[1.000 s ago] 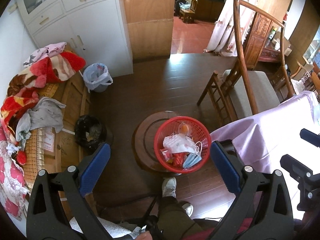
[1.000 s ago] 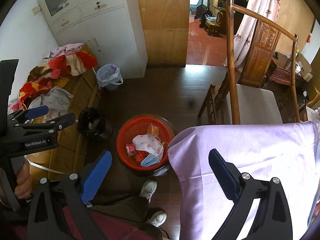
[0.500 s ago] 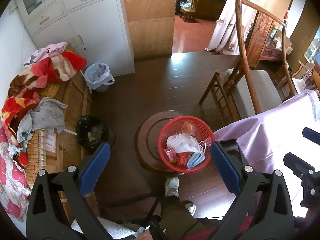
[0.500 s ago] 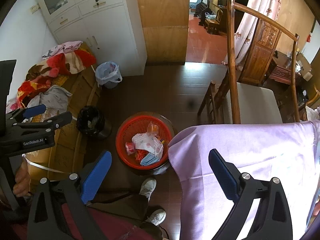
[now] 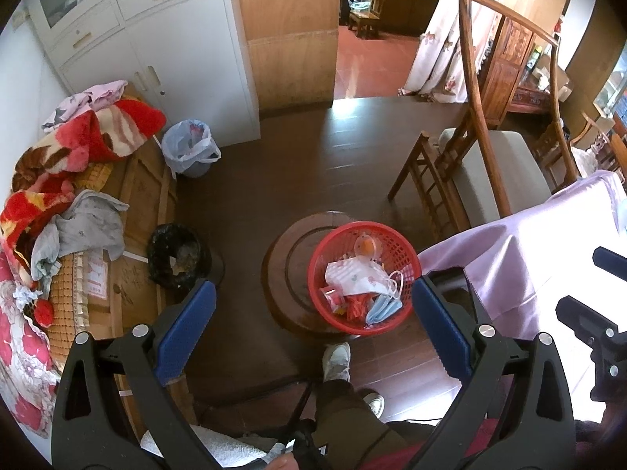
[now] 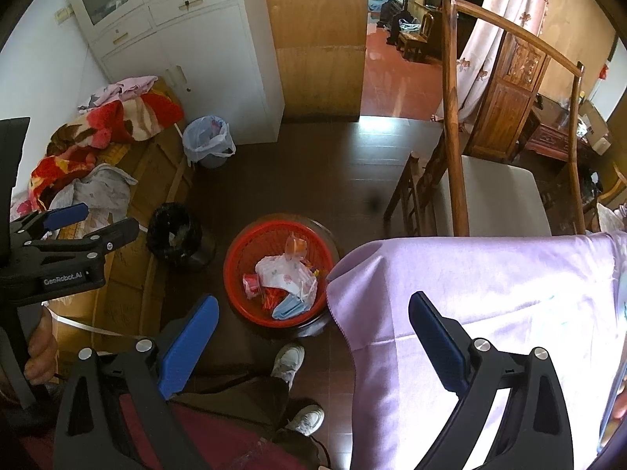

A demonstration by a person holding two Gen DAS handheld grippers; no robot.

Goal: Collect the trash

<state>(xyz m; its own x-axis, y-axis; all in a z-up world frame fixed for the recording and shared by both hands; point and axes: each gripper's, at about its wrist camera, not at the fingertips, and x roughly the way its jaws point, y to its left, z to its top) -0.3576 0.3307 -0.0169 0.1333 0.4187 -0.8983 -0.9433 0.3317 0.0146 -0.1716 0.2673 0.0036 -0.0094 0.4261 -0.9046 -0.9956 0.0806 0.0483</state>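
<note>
Little has shifted since earlier: we hold left gripper [image 5: 313, 313] and right gripper [image 6: 313, 337] spread wide, empty, red trash basket [image 5: 407, 258] lower centre beside lilac tablecloth [image 6: 490, 274].

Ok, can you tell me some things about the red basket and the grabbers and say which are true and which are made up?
1. The red basket has face masks and other trash in it. True.
2. The left gripper is squeezing a mask. False: its jaws are wide open and hold nothing.
3. The basket sits on a round wooden stool on the floor. True.
4. The right gripper is shut. False: it is open and empty, with the purple cloth under one finger.
5. The black bin stands on the table. False: it is on the floor beside the wooden bench.
</note>
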